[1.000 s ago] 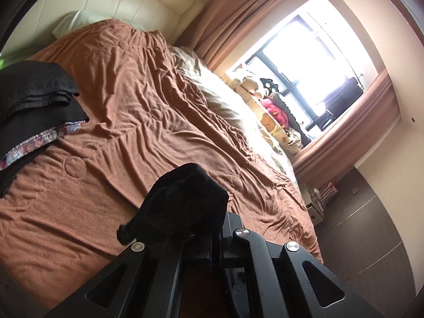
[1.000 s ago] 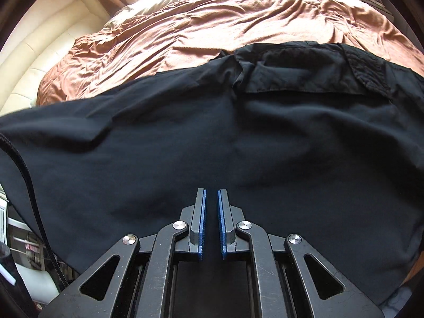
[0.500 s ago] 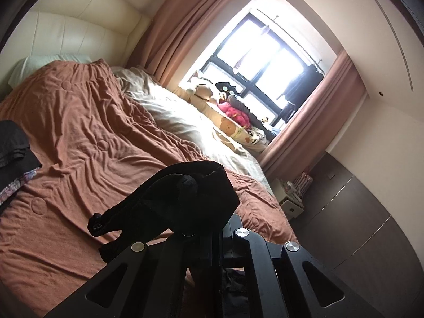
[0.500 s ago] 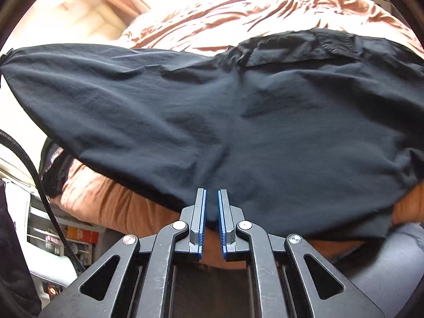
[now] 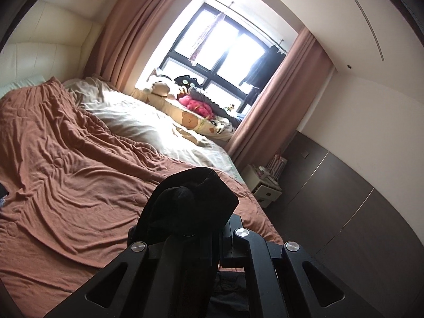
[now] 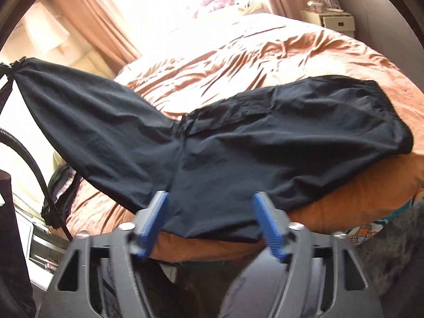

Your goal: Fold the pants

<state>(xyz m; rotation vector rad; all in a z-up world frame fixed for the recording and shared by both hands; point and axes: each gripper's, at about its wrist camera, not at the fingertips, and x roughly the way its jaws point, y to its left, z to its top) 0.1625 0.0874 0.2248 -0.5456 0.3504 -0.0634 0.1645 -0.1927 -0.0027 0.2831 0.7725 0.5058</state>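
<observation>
The black pants (image 6: 212, 143) lie across the near part of the brown bed cover (image 6: 265, 61), the elastic waistband at the right. One end is lifted up to the upper left, where my left gripper (image 6: 8, 66) holds it. In the left wrist view my left gripper (image 5: 209, 228) is shut on a bunch of the black pants fabric (image 5: 190, 201), raised above the bed. My right gripper (image 6: 209, 225) is open, its blue pads (image 6: 153, 220) either side of the near edge of the pants, holding nothing.
A stack of dark folded clothes (image 6: 61, 190) lies at the bed's left edge. Stuffed toys (image 5: 185, 98) line the window sill. A small white nightstand (image 5: 265, 188) stands by the dark wardrobe (image 5: 344, 212). A light sheet (image 5: 148, 127) covers the bed's far side.
My right gripper has opened and let go of the pants and drawn back. My left gripper has lifted its end of the pants higher and turned toward the window.
</observation>
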